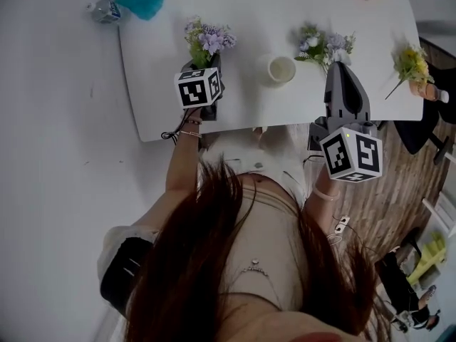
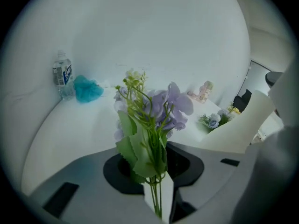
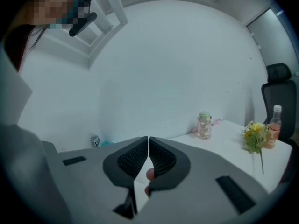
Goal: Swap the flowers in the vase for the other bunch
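Ahead of my left claw (image 1: 205, 68), seen from the head view, the purple bunch (image 1: 208, 40) rises from its grip. The white vase (image 1: 281, 70) sits on the bench (image 1: 157, 84) to that claw's right. The other bunch (image 1: 324, 46) lies just beyond my right claw (image 1: 340, 70). Left gripper view: both jaws pinch the green stems. Right gripper view: the jaws meet, holding nothing.
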The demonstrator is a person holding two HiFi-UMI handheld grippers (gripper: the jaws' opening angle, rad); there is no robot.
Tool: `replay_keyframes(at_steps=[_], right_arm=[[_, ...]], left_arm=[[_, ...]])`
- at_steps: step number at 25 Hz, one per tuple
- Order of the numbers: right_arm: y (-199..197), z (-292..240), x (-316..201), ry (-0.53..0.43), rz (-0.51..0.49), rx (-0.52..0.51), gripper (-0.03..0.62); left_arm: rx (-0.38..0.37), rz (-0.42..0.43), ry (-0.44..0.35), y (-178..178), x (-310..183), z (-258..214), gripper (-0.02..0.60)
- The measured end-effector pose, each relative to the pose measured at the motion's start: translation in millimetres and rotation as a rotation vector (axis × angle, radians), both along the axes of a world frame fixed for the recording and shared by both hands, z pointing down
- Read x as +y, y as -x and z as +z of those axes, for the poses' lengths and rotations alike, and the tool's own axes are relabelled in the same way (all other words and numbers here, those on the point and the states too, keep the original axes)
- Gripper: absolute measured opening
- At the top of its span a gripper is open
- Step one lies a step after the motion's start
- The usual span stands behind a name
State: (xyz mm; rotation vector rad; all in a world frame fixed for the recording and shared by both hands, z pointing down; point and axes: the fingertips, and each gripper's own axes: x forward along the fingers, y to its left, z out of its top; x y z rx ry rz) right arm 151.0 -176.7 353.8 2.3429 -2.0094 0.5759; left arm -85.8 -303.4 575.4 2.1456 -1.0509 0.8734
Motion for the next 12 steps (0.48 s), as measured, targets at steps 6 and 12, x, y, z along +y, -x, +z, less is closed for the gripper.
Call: replay_keyframes(at_steps=[6,12], right_arm=[[13.8,-1.0,-6.9,0.001,0.012,0.015,0.029],[38.4,-2.2,-19.5,-0.001,0.000,0.058,0.029]], left_arm=[[0.009,-0.024,0.035,-0.5,4.6,15.8,0.111],[0.016,-0.014,0.033,-1.2,7.8,24.1,0.189]])
